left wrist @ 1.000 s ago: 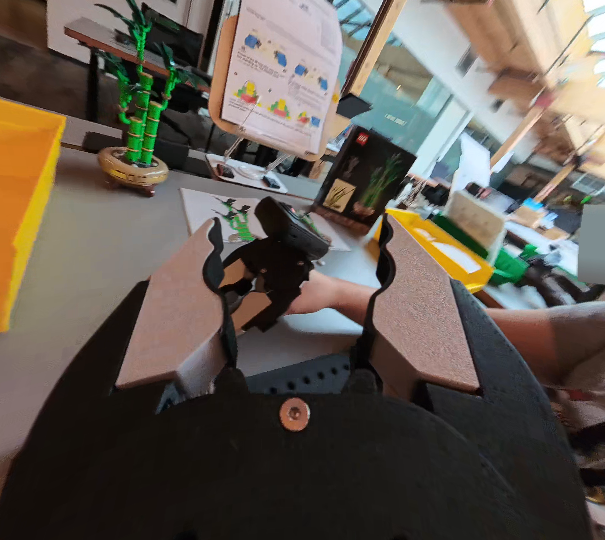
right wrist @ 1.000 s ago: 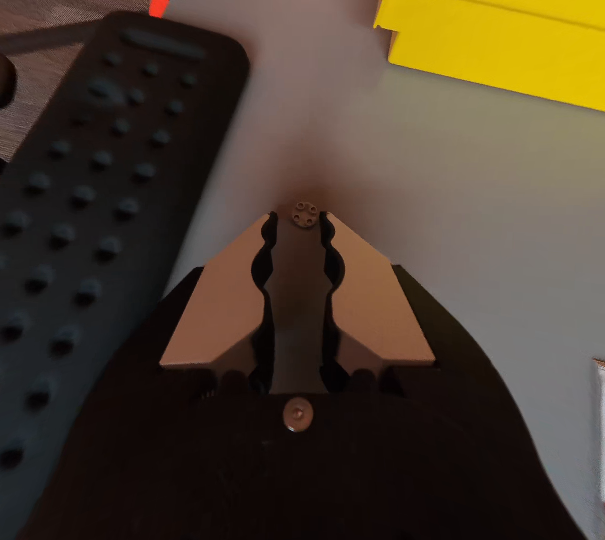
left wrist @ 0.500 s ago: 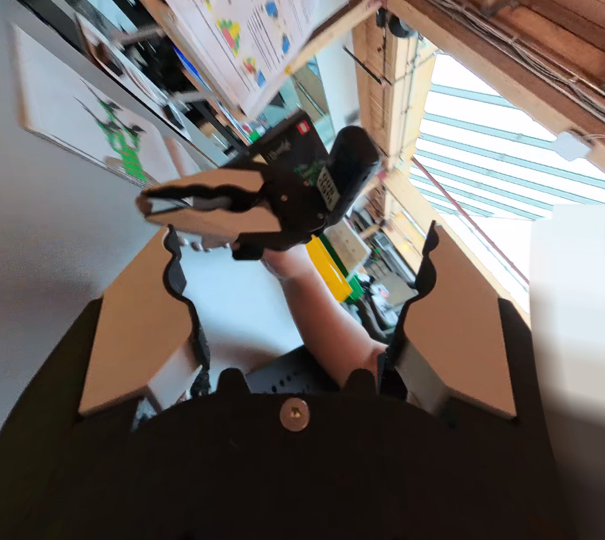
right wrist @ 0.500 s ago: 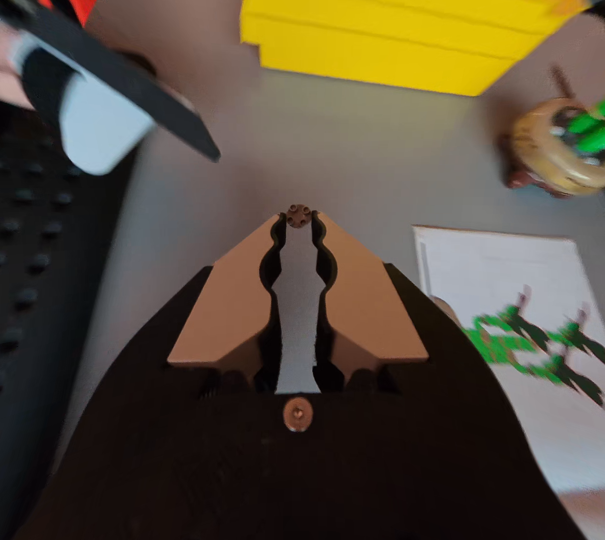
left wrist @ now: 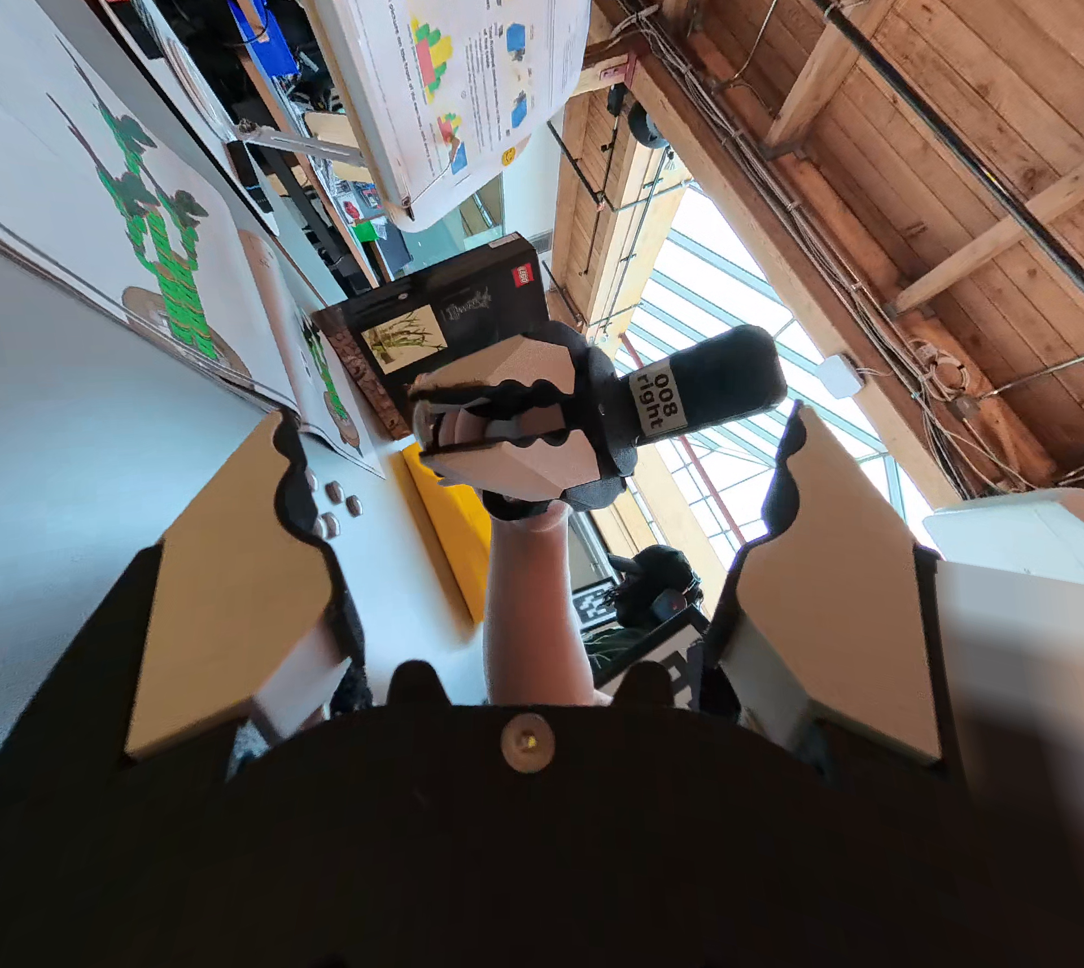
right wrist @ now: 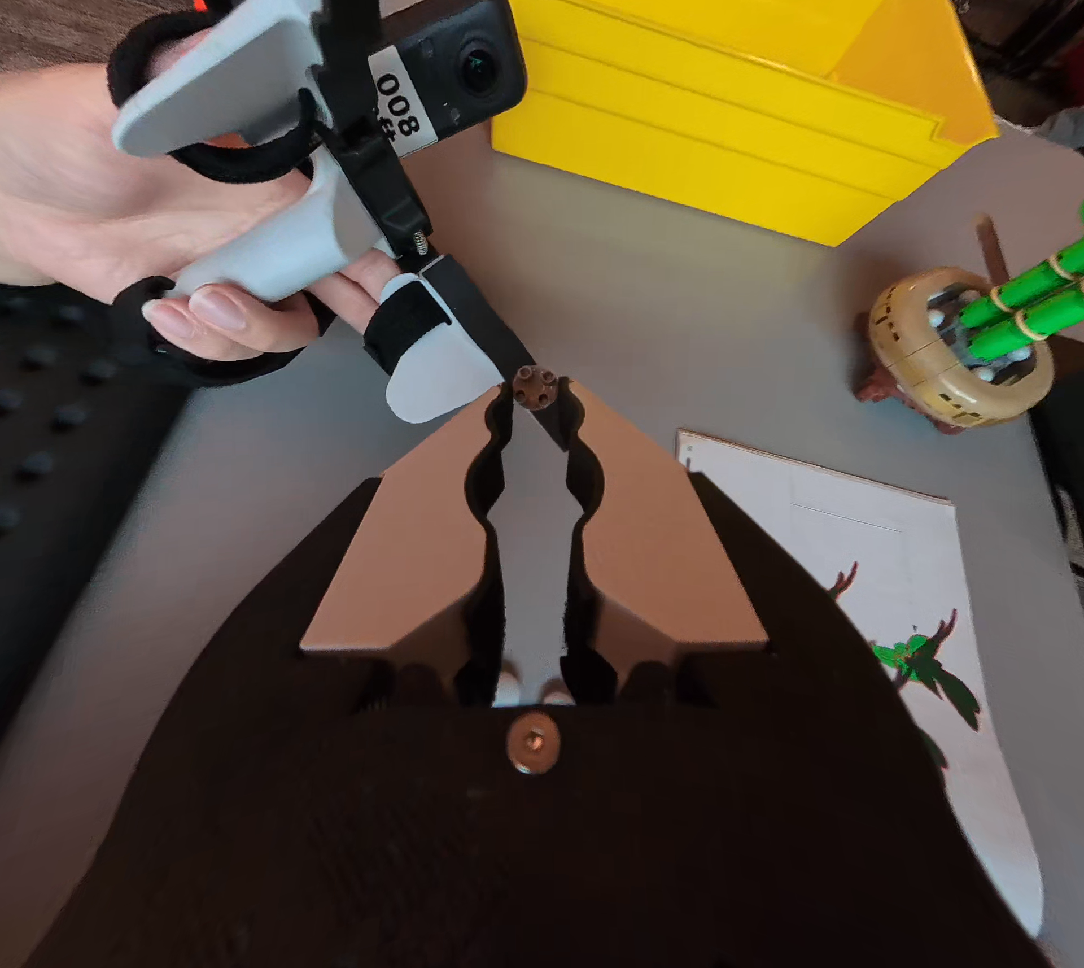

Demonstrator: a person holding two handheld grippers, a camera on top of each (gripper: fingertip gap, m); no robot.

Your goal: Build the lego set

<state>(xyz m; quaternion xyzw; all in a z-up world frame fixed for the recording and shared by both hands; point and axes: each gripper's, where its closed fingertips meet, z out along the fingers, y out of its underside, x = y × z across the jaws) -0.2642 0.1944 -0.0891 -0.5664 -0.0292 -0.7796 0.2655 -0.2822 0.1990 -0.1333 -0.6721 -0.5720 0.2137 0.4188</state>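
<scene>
Left wrist view. My left gripper (left wrist: 528,470): fingers spread wide, nothing between them, tilted up toward the wooden ceiling. My right gripper (left wrist: 469,426): ahead, in the gap, fingers nearly pressed together; the piece it carries is not clear from here. On the table (left wrist: 70,470): four small brown round pieces (left wrist: 337,507) just beside my left finger; an open instruction booklet (left wrist: 146,247); the dark set box (left wrist: 446,318) standing behind it; a yellow tray (left wrist: 451,517). A printed sheet on a stand (left wrist: 469,30) hangs above.

Right wrist view. My right gripper (right wrist: 534,391): pinching a small brown round stud piece (right wrist: 534,388) at the very fingertips. My left gripper (right wrist: 469,347): reaching in from the left, one dark finger just beside the piece; I cannot tell whether it touches. Also present: yellow bin (right wrist: 704,118) beyond, bamboo model in its tan pot (right wrist: 962,347) to the right, well apart, booklet (right wrist: 850,529) below it.

Handling note. I judge the step to be a handover or re-grip of the stud piece. The pinch is shallow, so I should hold the right steady, bring the left fingers squarely onto the piece's sides, and release only once the left has closed firmly.
</scene>
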